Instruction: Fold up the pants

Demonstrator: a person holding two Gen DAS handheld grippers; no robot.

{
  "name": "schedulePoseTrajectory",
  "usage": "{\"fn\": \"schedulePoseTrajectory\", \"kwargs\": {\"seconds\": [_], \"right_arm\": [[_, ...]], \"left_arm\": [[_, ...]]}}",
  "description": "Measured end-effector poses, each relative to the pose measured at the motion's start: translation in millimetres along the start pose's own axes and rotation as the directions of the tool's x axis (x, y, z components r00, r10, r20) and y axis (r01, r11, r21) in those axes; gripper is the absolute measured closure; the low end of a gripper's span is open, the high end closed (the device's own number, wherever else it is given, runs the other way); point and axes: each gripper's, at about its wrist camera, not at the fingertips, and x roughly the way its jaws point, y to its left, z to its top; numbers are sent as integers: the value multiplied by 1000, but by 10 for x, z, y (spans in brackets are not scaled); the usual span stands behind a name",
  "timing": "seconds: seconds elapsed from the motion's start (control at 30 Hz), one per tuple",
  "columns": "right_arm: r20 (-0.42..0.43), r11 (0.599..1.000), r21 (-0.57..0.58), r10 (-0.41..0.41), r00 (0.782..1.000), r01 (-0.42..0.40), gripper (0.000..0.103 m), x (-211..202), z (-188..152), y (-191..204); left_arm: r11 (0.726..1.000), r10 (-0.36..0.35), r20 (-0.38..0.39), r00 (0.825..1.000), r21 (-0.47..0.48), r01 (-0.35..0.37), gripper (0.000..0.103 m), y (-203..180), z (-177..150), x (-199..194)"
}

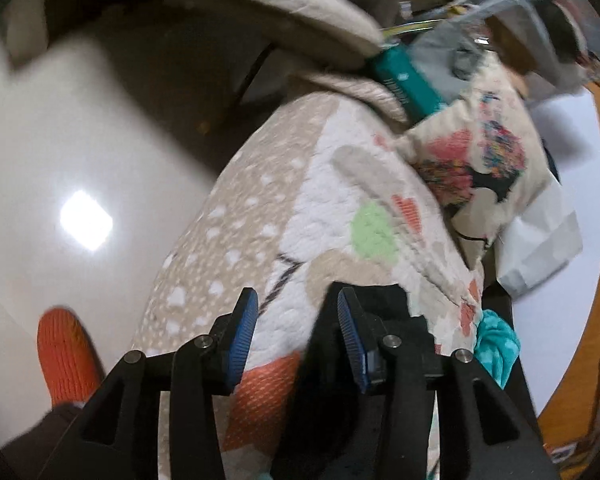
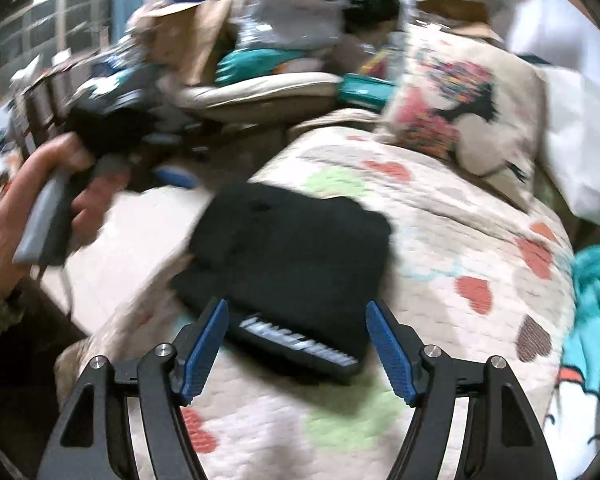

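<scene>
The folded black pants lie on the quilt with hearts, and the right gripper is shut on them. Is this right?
Not quite. The right wrist view shows the right gripper open, its fingers apart above the folded black pants, which do lie on the quilt with hearts.

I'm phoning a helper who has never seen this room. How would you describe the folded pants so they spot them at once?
Find the white quilt printed with red hearts and green patches. The pants lie on it as a compact black bundle, just ahead of the open right gripper, down-left of the floral pillow. They are the only plain black item there, with a white-lettered band on the near edge.
</scene>
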Motion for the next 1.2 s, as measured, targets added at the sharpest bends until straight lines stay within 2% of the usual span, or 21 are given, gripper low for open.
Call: {"fn": "schedulePoseTrajectory", "kwargs": {"seconds": [0.07, 0.2, 0.3, 0.33, 0.37, 0.4, 0.53, 0.67, 0.77, 0.87, 0.9, 0.93, 0.97, 1.0, 1.03, 1.07, 1.1, 1.13, 1.17, 1.2], "right_arm": [[-4, 998, 66, -4, 1000, 4, 27, 86, 94, -178], [-45, 983, 184, 29, 999, -20, 27, 399, 216, -421], [-125, 970, 244, 41, 991, -9, 27, 746, 146, -506], [-142, 967, 256, 53, 988, -15, 25, 826, 110, -522], [-159, 961, 276, 70, 985, -23, 23, 905, 56, -537], [-159, 953, 301, 80, 984, -29, 22, 929, 19, -564], [-137, 920, 383, 141, 980, -79, 20, 869, -20, -713], [-81, 940, 337, 87, 993, -55, 20, 612, 63, -813], [-67, 944, 327, 59, 996, -34, 20, 440, 115, -959], [-18, 950, 312, -16, 1000, 21, 20, 242, 171, -1108], [5, 950, 310, -48, 999, 44, 20, 183, 183, -1134], [48, 946, 311, -115, 992, 94, 20, 77, 180, -1159], [83, 939, 313, -175, 981, 141, 17, -1, 176, -1172], [132, 927, 311, -260, 956, 209, 12, -97, 160, -1161], [162, 918, 309, -308, 937, 249, 2, -150, 141, -1148], [189, 912, 306, -341, 921, 274, 0, -175, 128, -1133], [199, 910, 304, -349, 916, 281, 0, -171, 124, -1133], [185, 912, 302, -341, 922, 277, 0, -140, 124, -1138], [153, 917, 303, -314, 937, 258, 0, -72, 123, -1162], [127, 918, 311, -296, 947, 246, 0, -23, 122, -1180]], "left_arm": [[997, 18, -5, 1000, 78, -17, 63, -163, -82, 21], [983, 86, -86, 993, 170, -71, 63, -330, -389, 206], [945, 227, -105, 968, 262, -194, 58, -377, -529, 495], [939, 252, -107, 962, 268, -217, 52, -357, -534, 568], [942, 257, -102, 961, 250, -226, 45, -323, -507, 592], [948, 259, -108, 960, 221, -230, 42, -277, -456, 592], [983, 165, -145, 976, 104, -151, 40, -105, -321, 545], [990, 128, -64, 990, 70, -124, 40, -106, -269, 309], [985, 143, 18, 990, 99, -144, 40, -186, -308, 112], [961, 213, 149, 966, 147, -234, 40, -293, -423, -112], [949, 234, 202, 951, 164, -268, 40, -341, -482, -196], [934, 256, 252, 933, 184, -306, 40, -397, -533, -264], [922, 268, 288, 919, 199, -331, 40, -418, -565, -313], [902, 282, 348, 894, 222, -371, 40, -486, -618, -373], [887, 286, 389, 876, 237, -395, 37, -539, -654, -412], [878, 285, 417, 863, 246, -410, 31, -585, -662, -436], [873, 281, 439, 853, 253, -418, 28, -624, -667, -447], [868, 273, 461, 844, 260, -422, 24, -660, -685, -471], [865, 264, 474, 840, 269, -423, 22, -694, -700, -492], [863, 251, 480, 840, 282, -419, 22, -725, -712, -511]]}}
